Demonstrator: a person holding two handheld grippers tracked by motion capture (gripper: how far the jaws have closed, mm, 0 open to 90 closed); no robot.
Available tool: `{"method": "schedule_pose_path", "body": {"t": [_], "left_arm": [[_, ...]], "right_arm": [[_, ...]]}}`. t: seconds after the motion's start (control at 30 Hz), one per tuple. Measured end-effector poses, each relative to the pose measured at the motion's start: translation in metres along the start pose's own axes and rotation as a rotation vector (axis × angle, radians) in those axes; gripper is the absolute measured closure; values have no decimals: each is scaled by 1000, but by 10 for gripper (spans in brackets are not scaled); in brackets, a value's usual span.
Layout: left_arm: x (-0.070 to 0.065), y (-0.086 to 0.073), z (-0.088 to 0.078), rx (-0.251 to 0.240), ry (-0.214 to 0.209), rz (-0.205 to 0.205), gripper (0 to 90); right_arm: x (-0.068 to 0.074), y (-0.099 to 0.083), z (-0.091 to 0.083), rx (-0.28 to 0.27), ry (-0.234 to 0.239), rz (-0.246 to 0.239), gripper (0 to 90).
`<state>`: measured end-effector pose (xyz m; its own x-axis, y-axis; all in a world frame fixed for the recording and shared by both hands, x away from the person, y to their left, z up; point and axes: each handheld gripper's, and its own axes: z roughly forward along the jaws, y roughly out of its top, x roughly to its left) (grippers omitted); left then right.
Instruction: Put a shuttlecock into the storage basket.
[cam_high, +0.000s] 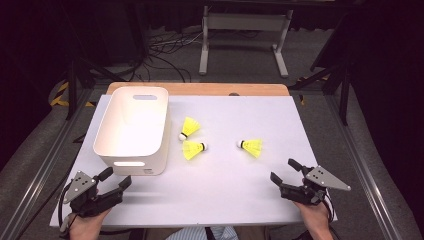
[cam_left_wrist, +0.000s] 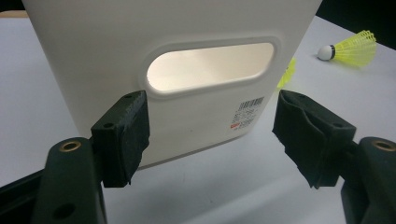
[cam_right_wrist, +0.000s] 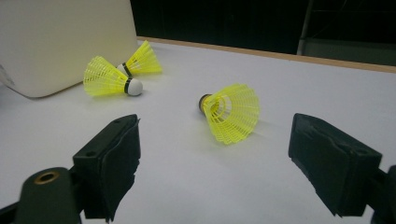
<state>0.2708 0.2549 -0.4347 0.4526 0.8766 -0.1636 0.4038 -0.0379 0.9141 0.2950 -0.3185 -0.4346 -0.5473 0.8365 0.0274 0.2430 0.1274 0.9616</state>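
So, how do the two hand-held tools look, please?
Both tools, the left tool and the right tool, are black, with two blocky jaws whose pads are wrapped in black tape. Each carries a grey three-cornered plate on top and brass-coloured screw holes. A black cable trails from the left tool.

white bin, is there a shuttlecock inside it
No, the white bin looks empty in the high view; all three shuttlecocks lie on the table beside it.

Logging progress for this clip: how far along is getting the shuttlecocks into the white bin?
Nothing looks done: the white bin appears empty, and all three shuttlecocks lie on the table. Nothing is in hand: the left gripper and right gripper are open. All three remain.
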Motion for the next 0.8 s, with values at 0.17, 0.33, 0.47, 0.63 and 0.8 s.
{"method": "schedule_pose_path", "body": {"t": [0.17,0.33,0.47,0.63,0.8], "left_arm": [[0,0,-1,0,4,-1,277],[-1,0,-1,-6,3,0,277],[-1,0,-2,-2,6,2,277],[-1,0,-5,-10,22,-2,277],[0,0,-9,-12,37,-15,277]], "right_arm": [[0,0,0,5,0,-1,172],[1,0,1,10,0,-9,172],[1,0,1,14,-3,-10,172],[2,-1,1,18,0,-16,172],[1,-1,1,17,-1,-15,172]]}}
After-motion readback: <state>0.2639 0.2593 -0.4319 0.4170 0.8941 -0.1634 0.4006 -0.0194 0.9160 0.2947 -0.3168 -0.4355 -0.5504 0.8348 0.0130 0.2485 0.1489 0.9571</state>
